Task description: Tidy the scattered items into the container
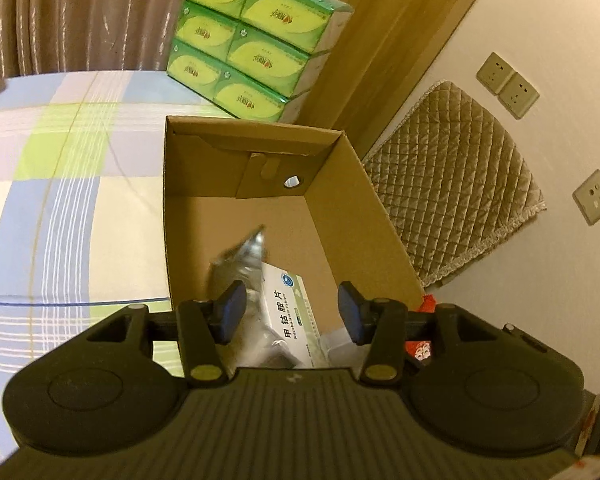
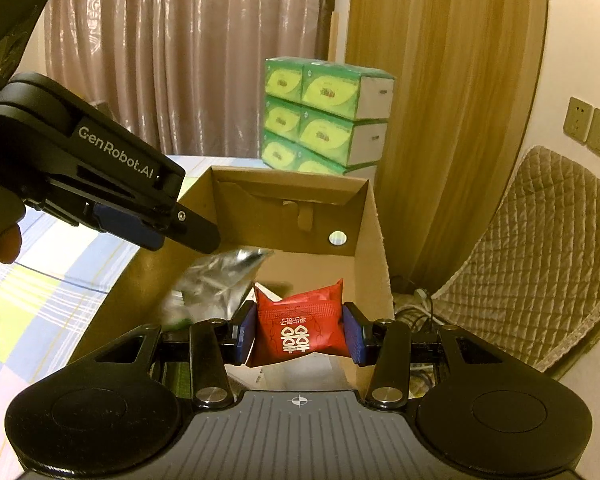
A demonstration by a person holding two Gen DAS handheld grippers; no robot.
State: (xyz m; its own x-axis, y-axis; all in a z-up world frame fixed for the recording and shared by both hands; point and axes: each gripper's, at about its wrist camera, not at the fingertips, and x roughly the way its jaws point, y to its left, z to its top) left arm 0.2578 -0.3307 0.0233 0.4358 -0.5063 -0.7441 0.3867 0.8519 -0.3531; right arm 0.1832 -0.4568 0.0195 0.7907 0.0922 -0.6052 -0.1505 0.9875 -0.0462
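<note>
An open cardboard box (image 1: 363,200) stands on the bed; it also shows in the right wrist view (image 2: 373,224). Inside lie a white medicine box (image 1: 290,312) and a blurred silver foil packet (image 1: 240,254), which also shows in the right wrist view (image 2: 216,276). My left gripper (image 1: 292,312) is open and empty above the box's near end. My right gripper (image 2: 300,330) is shut on a red candy packet (image 2: 300,326), held over the box's near right edge. A bit of that red packet (image 1: 419,350) shows by the left gripper's right finger.
A checked bedsheet (image 1: 60,200) covers the bed left of the box. A stack of green tissue packs (image 1: 244,40) stands behind it. A quilted cushion (image 1: 455,184) leans on the wall with sockets (image 1: 507,84). The left gripper's body (image 2: 100,172) reaches in over the box.
</note>
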